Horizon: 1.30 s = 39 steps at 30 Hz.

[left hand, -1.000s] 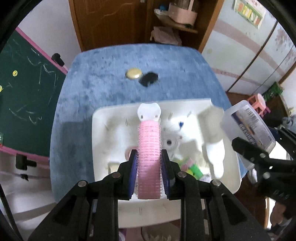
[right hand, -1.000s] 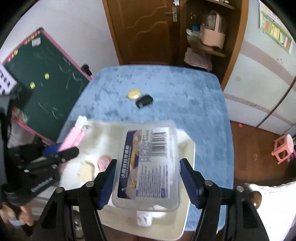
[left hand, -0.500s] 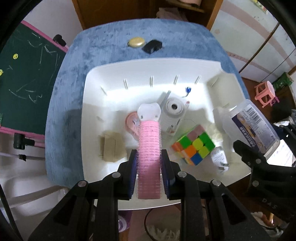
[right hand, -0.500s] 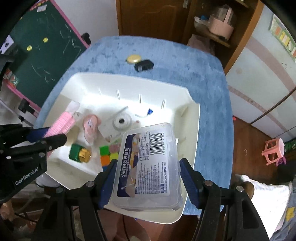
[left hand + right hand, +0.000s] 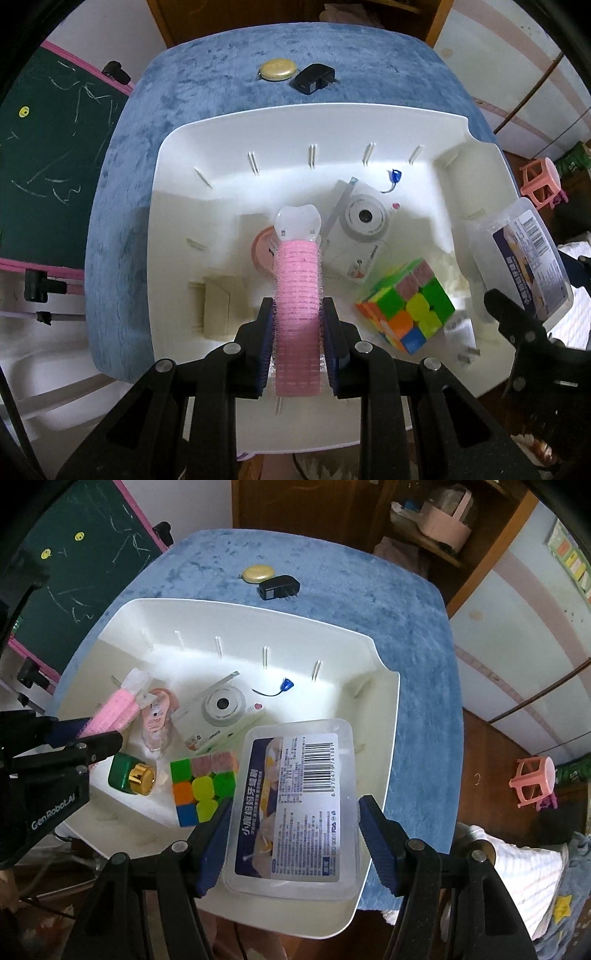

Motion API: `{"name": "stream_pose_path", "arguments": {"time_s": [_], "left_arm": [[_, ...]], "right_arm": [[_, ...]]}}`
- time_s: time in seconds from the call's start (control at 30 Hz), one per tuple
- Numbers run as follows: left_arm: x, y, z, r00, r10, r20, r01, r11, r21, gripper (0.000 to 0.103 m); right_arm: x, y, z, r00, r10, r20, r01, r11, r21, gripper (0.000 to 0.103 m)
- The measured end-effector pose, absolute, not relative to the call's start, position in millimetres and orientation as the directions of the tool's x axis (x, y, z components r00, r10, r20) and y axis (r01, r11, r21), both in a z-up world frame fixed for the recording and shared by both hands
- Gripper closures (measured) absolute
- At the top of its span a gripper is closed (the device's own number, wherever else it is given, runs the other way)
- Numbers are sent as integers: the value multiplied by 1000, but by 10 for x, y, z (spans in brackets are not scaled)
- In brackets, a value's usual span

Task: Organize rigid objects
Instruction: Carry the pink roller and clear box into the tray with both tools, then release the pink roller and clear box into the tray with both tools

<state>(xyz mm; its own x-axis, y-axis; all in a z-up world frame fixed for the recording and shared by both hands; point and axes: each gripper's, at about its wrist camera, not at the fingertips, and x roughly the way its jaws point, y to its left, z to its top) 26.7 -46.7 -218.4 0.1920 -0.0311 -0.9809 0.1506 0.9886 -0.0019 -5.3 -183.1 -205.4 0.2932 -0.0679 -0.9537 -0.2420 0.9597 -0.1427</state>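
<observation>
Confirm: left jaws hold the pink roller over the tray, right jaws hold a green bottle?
Not quite. The right gripper holds the clear plastic box, as the right wrist view shows. The green bottle lies in the tray. The pink roller part is correct.

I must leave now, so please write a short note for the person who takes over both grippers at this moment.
Left hand-held gripper: shut on pink hair roller, above the white bin.
Right hand-held gripper: shut on clear plastic box, over the bin's right side.
Already in bin: toy camera, puzzle cube, green bottle.
Left: release both items; gold disc and black charger wait on the table.
</observation>
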Motion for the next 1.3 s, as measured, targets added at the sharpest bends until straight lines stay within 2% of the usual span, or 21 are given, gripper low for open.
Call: {"name": "stream_pose_path", "arguments": {"time_s": [0.33,0.4,0.47,0.53,0.63,0.73,1.03,1.3], "left_arm": [[451,-471,-2247,188,-19,-982,155,988,10,75],[472,-464,-2253,182,-24,-983,160,987,6,61],[486,-459,-2233,192,-26,-981,160,987,6,37],[496,-456,-2198,210,-23,-977,165,986,12,28],[514,-463,-2172,214,-26,-976,179,984,13,27],[525,-471,-2157,215,-23,-976,189,982,18,21],[552,-474,-1919,264,-33,-964,199,980,21,21],[598,-399,-1385,365,-80,-928,183,983,-13,21]], "right_arm": [[117,-1715,-2116,282,-78,-956,-262,952,-155,36],[136,-1698,-2103,291,-82,-953,-266,950,-162,35],[154,-1689,-2088,298,-81,-951,-269,949,-166,33],[169,-1691,-2069,306,-79,-949,-267,949,-165,32],[177,-1699,-2037,318,-76,-945,-265,950,-166,32],[179,-1712,-1991,331,-68,-941,-265,951,-161,32],[194,-1761,-1742,388,-25,-921,-245,961,-129,32],[194,-1908,-1361,461,16,-888,-214,972,-94,32]]}}
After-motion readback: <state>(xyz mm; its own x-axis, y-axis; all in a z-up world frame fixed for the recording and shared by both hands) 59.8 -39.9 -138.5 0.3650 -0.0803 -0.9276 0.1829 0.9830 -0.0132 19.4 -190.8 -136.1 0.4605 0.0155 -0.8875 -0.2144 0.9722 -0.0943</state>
